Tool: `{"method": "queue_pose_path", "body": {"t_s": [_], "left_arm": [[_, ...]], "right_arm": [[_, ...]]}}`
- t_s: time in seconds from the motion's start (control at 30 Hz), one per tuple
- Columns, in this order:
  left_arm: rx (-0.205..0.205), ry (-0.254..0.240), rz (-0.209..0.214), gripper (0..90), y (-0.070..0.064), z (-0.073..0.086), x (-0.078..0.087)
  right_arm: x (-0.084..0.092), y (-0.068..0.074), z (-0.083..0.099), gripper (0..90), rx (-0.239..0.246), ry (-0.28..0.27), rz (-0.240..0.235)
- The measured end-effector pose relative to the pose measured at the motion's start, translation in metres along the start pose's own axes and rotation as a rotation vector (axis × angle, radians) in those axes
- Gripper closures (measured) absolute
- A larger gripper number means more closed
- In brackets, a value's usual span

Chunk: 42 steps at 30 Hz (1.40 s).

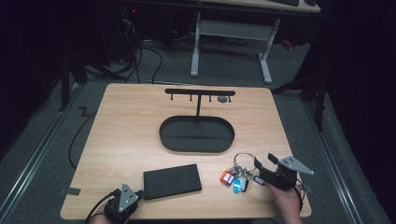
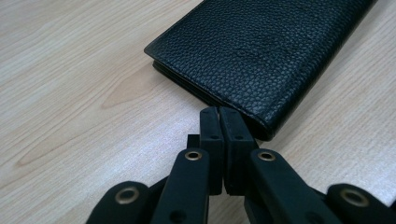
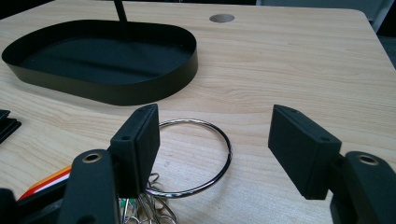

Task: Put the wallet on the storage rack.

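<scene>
The left gripper (image 2: 219, 116) has its two black jaws pressed flat together with nothing between them, their tips touching or just short of the near corner of a black wallet (image 2: 261, 51); whether they touch cannot be told. In the high view that gripper (image 1: 138, 192) sits at about seven o'clock on the table, its tips at the wallet (image 1: 172, 180)'s left short edge. The wallet is a flat, pebble-grained leather rectangle lying closed, its long axis running from nine to three o'clock, tilted slightly up at the right. The right gripper (image 3: 215, 140) holds its jaws wide apart over a thin, shiny metal key ring (image 3: 205, 156), which lies flat on the wood between them, the left jaw covering part of its rim; the pads press on nothing. In the high view this gripper (image 1: 264, 164) is at about four o'clock, pointing toward ten o'clock, with the ring (image 1: 244, 160) before it and a cluster of plastic key tags (image 1: 235, 179) in orange, blue and pale blue trailing from the ring toward six o'clock. Beyond both, near the middle of the light wood-grain table (image 1: 121, 130), stands a black metal oval tray (image 1: 196, 134) with a low upright wall, its long axis nine to three; a thin post rises from its far side to a hook bar (image 1: 200, 92) at twelve o'clock. A small round hole (image 3: 222, 18) is set in the tabletop beyond the tray.
</scene>
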<state>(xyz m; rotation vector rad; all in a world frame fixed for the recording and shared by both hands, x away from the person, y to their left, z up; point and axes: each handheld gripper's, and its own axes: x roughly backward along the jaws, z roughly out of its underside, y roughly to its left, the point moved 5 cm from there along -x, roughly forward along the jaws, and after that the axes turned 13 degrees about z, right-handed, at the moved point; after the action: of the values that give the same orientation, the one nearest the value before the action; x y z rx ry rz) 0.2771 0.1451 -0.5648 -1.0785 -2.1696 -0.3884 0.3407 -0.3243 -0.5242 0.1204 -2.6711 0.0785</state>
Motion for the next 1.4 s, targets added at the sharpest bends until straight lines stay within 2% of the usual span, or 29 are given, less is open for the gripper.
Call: {"method": "queue_pose_path", "body": {"t_s": [0.17, 0.3, 0.47, 1.03, 1.2, 1.3, 1.33, 1.4], "left_arm": [[-0.044, 0.011, 0.005, 88.0, -0.009, -0.001, -0.001], [-0.06, 0.009, 0.019, 87.1, -0.016, -0.002, 0.0], [-0.064, -0.014, 0.03, 86.6, -0.021, -0.004, 0.003], [-0.087, -0.029, 0.057, 87.8, -0.037, -0.006, 0.001], [-0.113, -0.032, 0.091, 87.7, -0.048, -0.014, -0.009], [-0.136, -0.034, 0.119, 87.5, -0.059, -0.019, -0.015], [-0.149, -0.034, 0.135, 87.2, -0.064, -0.022, -0.017], [-0.181, -0.049, 0.136, 87.1, -0.07, -0.027, -0.014]], "right_arm": [[0.001, 0.002, 0.0, 34.5, -0.002, 0.003, 0.009], [0.0, 0.003, 0.0, 34.6, -0.007, -0.002, 0.015], [-0.003, 0.007, -0.001, 34.8, -0.005, 0.006, 0.01], [-0.009, 0.016, -0.009, 36.5, -0.007, -0.014, 0.029], [-0.007, 0.015, -0.009, 36.6, -0.009, -0.019, 0.032], [-0.006, 0.014, -0.009, 36.6, -0.014, -0.023, 0.035], [-0.005, 0.013, -0.009, 36.6, -0.015, -0.022, 0.036], [-0.004, 0.013, -0.009, 36.6, -0.021, -0.023, 0.04]]}}
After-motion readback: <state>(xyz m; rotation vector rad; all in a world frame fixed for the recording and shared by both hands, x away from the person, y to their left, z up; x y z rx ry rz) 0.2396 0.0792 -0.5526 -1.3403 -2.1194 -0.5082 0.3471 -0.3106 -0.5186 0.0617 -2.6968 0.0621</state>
